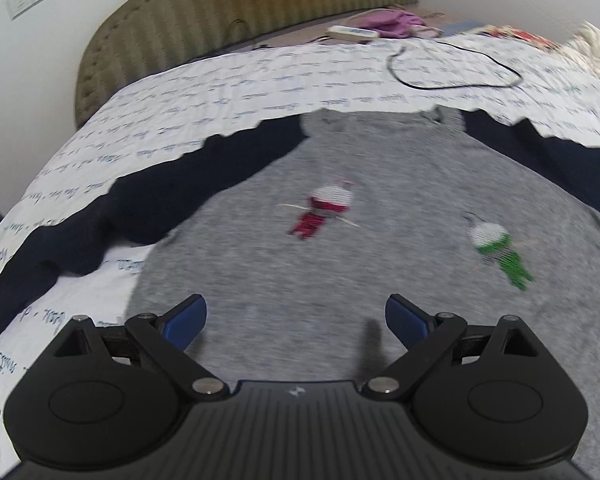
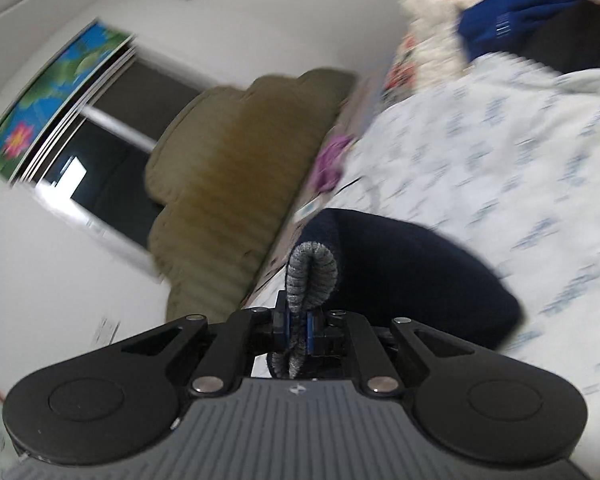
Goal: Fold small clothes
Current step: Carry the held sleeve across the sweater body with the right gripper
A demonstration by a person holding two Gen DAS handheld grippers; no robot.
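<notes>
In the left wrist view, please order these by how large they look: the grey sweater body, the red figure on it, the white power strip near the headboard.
1. grey sweater body, by far the largest.
2. red figure.
3. white power strip.
The last two look nearly alike, and the strip lies farther from the camera, so their order is unsure.

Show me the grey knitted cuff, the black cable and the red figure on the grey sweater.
Grey knitted cuff (image 2: 312, 272), right wrist view, on its ribbed fold above the gripper.
Black cable (image 1: 460, 86), left wrist view, on its loop's near side.
Red figure (image 1: 320, 212), left wrist view, on its middle.
</notes>
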